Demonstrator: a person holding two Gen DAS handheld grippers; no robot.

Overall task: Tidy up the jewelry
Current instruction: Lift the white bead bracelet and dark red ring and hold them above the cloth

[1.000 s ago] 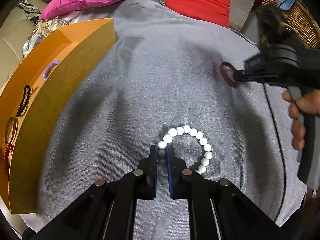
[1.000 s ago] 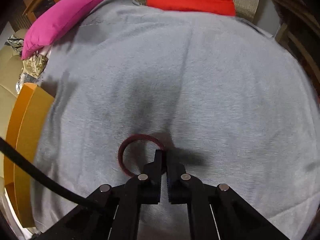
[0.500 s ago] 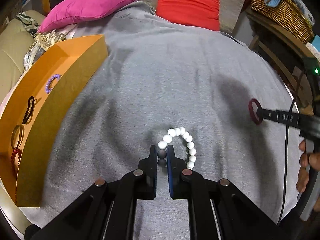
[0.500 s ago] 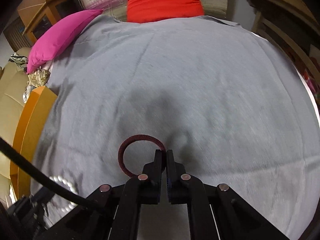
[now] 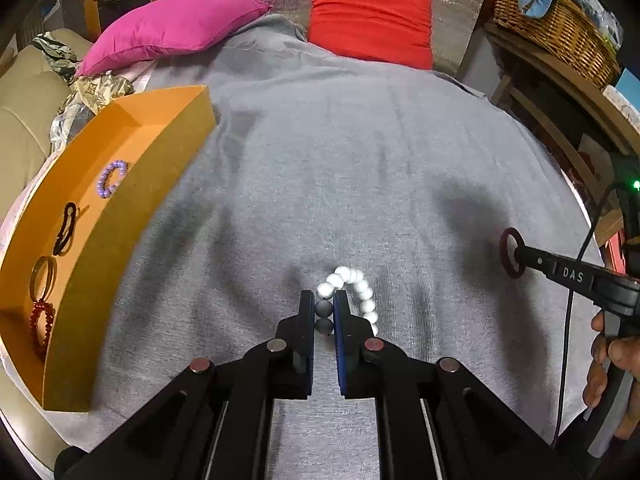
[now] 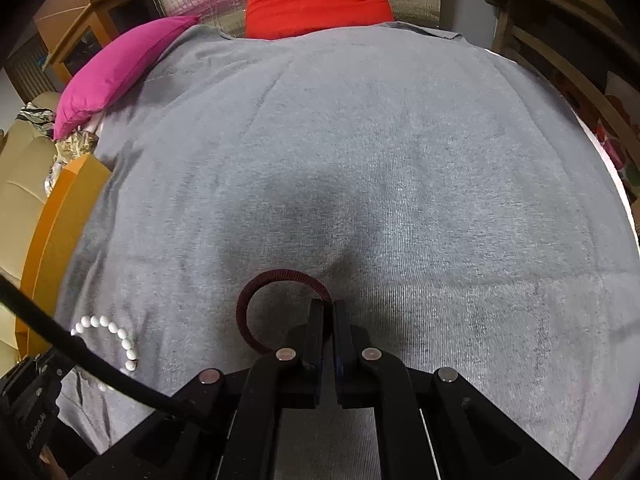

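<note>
My left gripper (image 5: pixel 324 300) is shut on a white bead bracelet (image 5: pixel 356 286), pinching two grey beads, and holds it above the grey cloth (image 5: pixel 340 152). My right gripper (image 6: pixel 328 308) is shut on a dark red hair tie (image 6: pixel 256 300) and holds it above the cloth. The right gripper (image 5: pixel 520 254) with the hair tie (image 5: pixel 511 253) shows at the right of the left wrist view. The bracelet (image 6: pixel 116 336) shows at lower left of the right wrist view. An orange tray (image 5: pixel 132 216) at the left holds a purple bead ring (image 5: pixel 112 178), a black tie (image 5: pixel 66 228), a gold bangle (image 5: pixel 42 276) and a red bead bracelet (image 5: pixel 40 318).
A pink cushion (image 5: pixel 172 30) and a red cushion (image 5: pixel 372 20) lie at the far edge of the cloth. A wicker basket (image 5: pixel 560 28) stands on a wooden shelf at the back right. A beige sofa (image 5: pixel 24 120) is at the left. A black cable (image 6: pixel 80 360) crosses the lower left of the right wrist view.
Both grippers have risen from the cloth with their items. The bracelet now hangs from the left gripper; the right gripper with the hair tie has pulled back to the right.
</note>
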